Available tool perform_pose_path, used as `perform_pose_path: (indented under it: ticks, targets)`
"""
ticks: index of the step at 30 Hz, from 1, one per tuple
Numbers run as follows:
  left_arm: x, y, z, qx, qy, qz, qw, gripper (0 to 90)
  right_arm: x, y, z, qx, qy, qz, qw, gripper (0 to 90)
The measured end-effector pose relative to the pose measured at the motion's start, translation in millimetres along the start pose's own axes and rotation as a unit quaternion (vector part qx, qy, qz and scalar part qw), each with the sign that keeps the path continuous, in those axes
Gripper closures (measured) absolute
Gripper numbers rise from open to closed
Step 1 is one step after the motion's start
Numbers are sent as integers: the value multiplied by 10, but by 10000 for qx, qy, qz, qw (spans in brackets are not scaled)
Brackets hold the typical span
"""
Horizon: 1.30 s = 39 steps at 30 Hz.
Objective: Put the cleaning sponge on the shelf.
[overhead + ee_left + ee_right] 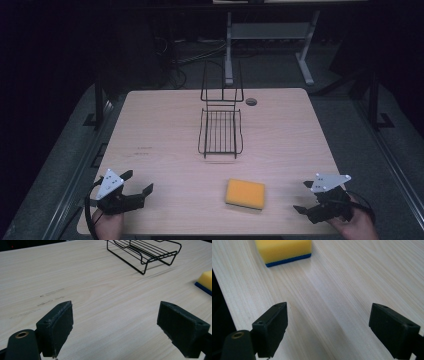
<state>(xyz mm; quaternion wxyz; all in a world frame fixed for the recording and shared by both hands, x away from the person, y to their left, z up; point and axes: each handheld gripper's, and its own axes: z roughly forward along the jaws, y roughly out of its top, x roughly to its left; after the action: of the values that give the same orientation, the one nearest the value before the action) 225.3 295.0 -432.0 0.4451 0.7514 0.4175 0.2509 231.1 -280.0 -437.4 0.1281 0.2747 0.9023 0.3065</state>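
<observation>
left tool (138,183): jaws spread wide, holding nothing, near tabletop (165,130) corner
right tool (303,196): also spread, nothing in it
sponge (245,194): flat between both tools, well short of wire rack (220,132)

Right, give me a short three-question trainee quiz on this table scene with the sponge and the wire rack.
1. True or false: the sponge lies inside the wire rack.
2. Which gripper sits nearer the sponge in the high view: A) left gripper, B) right gripper, C) cannot tell?
3. Fill in: the jaws of both grippers stand ____.

Key
1. False: it lies flat on the table, on the person's side of the rack and apart from it.
2. B: the right gripper is somewhat closer.
3. Open, with nothing between them.
</observation>
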Motion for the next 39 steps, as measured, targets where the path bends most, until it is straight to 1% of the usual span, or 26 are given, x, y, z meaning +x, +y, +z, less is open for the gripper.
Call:
perform_pose_path:
  ticks: [3,4,6,9,11,12,14,16,19,21,23,25,27,28,29,30,31,32,37,39]
  targets:
    - [4,-3,2,12,6,-7,10000,128,0,4,8,7,6,-7,10000,152]
    - [7,-4,-1,-6,14,-50,10000,128,-4,12,18,22,28,-14,10000,152]
    - [9,-5,-3,-18,15,-55,10000,128,-3,18,22,37,40,-7,10000,152]
    - [16,-12,4,6,-9,-46,10000,128,24,71,25,156,80,-88,9998,152]
    - [18,-14,6,-3,-23,-53,10000,128,29,93,22,170,98,-101,9998,152]
    - [16,-19,5,3,-23,-31,10000,128,40,143,19,198,126,-184,9996,152]
    - [15,-20,2,4,-18,-23,10000,128,47,191,20,219,157,-241,9993,152]
    - [22,-20,-30,-57,18,-54,10000,128,62,253,23,212,179,-340,9990,152]
    - [32,-22,-48,-69,46,-68,9999,128,73,304,36,215,219,-411,9987,152]
    - [47,-26,-49,-89,59,-108,9999,128,82,380,65,254,292,-502,9980,152]
    - [51,-28,-42,-85,72,-117,9999,128,87,405,76,274,310,-516,9978,152]
    - [58,-30,-25,-55,66,-113,9999,128,92,458,101,320,377,-564,9972,152]
    - [57,-28,-13,-34,46,-97,9999,128,103,536,139,409,475,-587,9963,152]
    - [53,-27,-14,-34,43,-81,10000,128,104,569,155,436,507,-662,9956,152]
    - [53,-27,-14,-34,43,-81,10000,128,104,569,155,436,507,-662,9956,152]
    - [46,-24,-17,-53,30,-71,10000,128,116,618,180,475,578,-732,9945,152]
    - [46,-24,-17,-53,30,-71,10000,128,116,618,180,475,578,-732,9945,152]
    - [44,-23,-20,-54,31,-58,10000,128,124,660,196,497,612,-790,9938,152]
    - [45,-22,-25,-60,30,-53,10000,128,138,735,215,507,674,-838,9929,152]
    - [47,-23,-27,-65,33,-64,10000,128,149,795,237,515,721,-906,9919,152]
